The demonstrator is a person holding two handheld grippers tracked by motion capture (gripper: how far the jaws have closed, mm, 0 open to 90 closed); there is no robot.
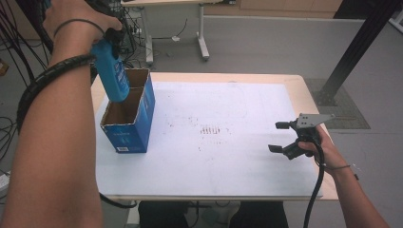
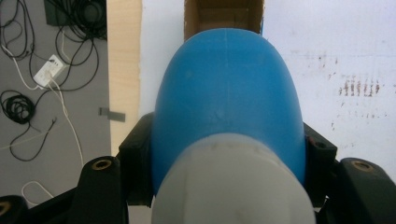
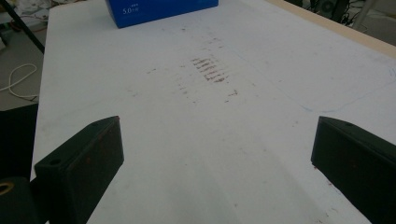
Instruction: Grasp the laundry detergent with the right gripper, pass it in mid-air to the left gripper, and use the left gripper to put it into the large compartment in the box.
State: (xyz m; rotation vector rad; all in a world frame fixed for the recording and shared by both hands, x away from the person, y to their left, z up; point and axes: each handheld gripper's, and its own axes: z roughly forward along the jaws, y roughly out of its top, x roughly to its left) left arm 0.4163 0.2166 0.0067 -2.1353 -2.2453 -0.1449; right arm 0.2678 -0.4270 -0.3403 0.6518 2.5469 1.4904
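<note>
Bottle (image 1: 112, 73), blue plastic, hangs base-down over the near compartment of the blue cardboard box (image 1: 130, 135) at the desk's (image 1: 299, 92) left side, its lower end at or just inside the rim; whether it touches cardboard I cannot tell. Left tool (image 1: 110, 42) is pinching it high up, at the shoulder. In the left gripper view the black jaws press on both flanks of the bottle (image 2: 226, 98), with a whitish cap or neck part nearest the camera.

Risks, as I judge them:
- Smooth, rounded, tapering shoulder gives the flat pads little purchase; the bottle could slip or swing and drop crooked.
- Base could catch the divider or the rim; the box looks light, open-topped, thin-walled corrugated board, so a knock may shove or tip it.
- Nothing steadies the box: the right tool (image 1: 285, 137) rests well apart on the right of the desk, jaws spread wide with nothing between them.

Surfaces: white sheet (image 3: 210, 140) over the pale wood desk, matt, smudged with reddish-brown streaks and a faint blue pen line. Box outside glossy blue print, inside raw brown board.
</note>
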